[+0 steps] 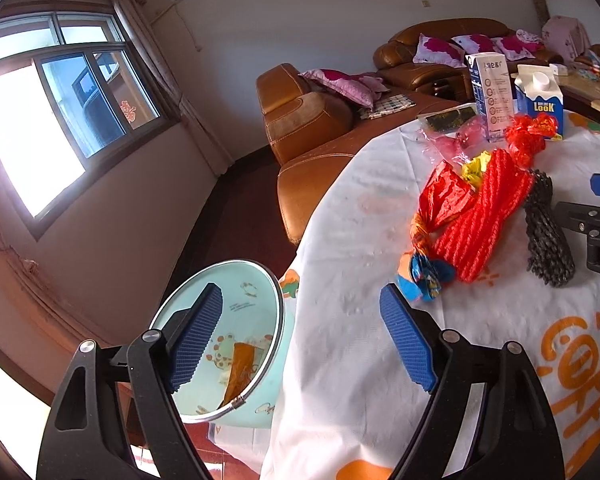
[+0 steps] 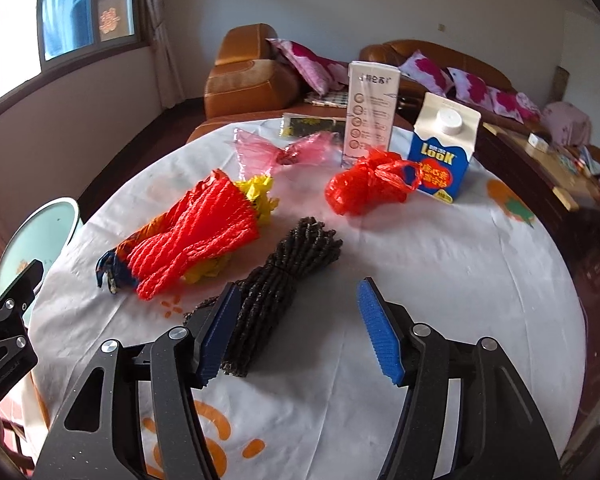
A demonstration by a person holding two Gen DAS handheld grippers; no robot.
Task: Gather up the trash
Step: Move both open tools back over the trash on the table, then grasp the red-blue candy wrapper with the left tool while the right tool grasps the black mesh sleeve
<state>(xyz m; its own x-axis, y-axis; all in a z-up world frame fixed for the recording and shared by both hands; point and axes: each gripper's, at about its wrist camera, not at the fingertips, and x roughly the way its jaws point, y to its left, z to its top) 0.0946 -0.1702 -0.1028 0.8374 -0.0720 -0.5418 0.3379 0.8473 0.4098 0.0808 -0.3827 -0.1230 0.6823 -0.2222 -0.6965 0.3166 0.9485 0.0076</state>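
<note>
**Red, black and pink litter spread over a round table**

White cloth with orange prints covers the round table (image 2: pixel 440 280), and the rubbish lies scattered across it. Nearest the right gripper (image 2: pixel 300 328) is a black foam net (image 2: pixel 284 276), lying flat; the gripper's left pad sits just in front of the net's near end, its jaws stand apart and nothing is pinched between them. Beside the black net lies a red foam net (image 2: pixel 192 240) bundled with yellow plastic and a blue-and-orange wrapper (image 2: pixel 110 270). Further back are a crumpled red plastic bag (image 2: pixel 364 186), a pink plastic bag (image 2: pixel 268 150), a tall white carton (image 2: pixel 370 112) and a blue-and-white milk carton (image 2: pixel 444 148), both cartons upright.

From the left wrist view, the left gripper (image 1: pixel 300 340) hangs over the table's edge with its jaws wide apart and empty. Below that edge stands a pale blue bin (image 1: pixel 260 396) with a metal rim, holding a brownish scrap. Brown leather sofas (image 1: pixel 312 120) with pink cushions stand behind
</note>
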